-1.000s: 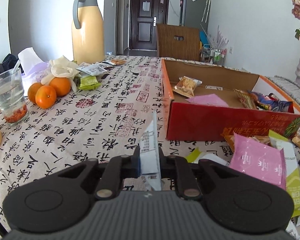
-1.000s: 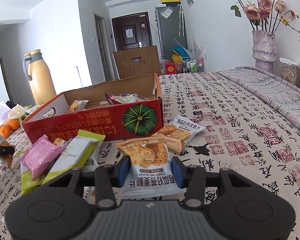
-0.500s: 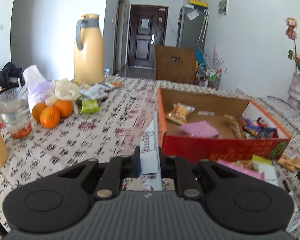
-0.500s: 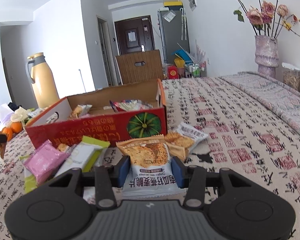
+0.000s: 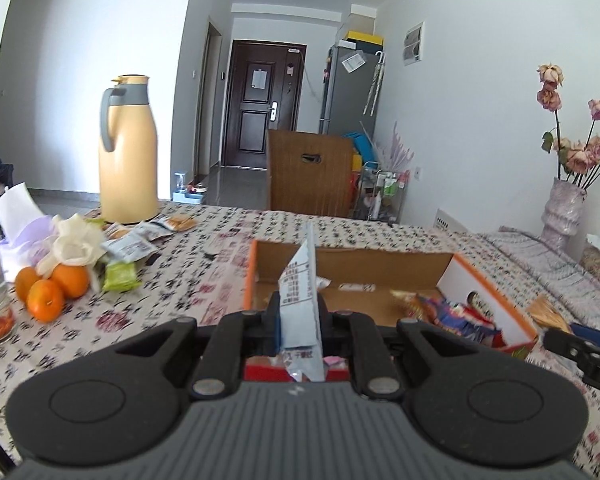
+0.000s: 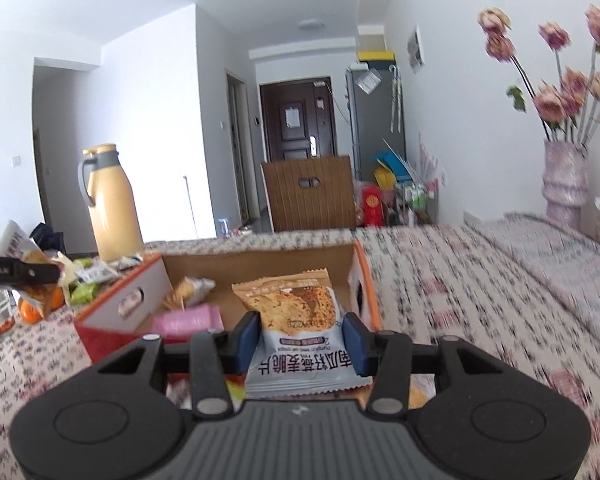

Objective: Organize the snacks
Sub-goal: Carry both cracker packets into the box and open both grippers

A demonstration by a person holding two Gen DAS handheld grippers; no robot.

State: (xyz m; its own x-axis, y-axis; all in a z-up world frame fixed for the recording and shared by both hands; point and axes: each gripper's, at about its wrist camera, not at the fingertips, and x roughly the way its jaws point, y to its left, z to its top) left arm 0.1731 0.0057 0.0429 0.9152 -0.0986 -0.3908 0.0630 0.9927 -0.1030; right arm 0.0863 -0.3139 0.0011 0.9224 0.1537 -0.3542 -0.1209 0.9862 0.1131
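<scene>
left wrist: left gripper (image 5: 299,322) clamps a thin packet (image 5: 300,300) edge-on; right gripper (image 6: 299,338) clamps a cracker packet (image 6: 300,320) near the box (image 6: 260,260).

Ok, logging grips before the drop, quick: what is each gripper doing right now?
Left gripper: closed edge-on on a thin snack packet.
Right gripper: closed across a cracker packet.

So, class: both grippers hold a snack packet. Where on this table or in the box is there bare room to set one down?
Bare cloth lies between the oranges and the cardboard box, and right of the box toward the vase. Inside, the floor near the back wall is open. It is crowded around the thermos and in the box's right end.
</scene>
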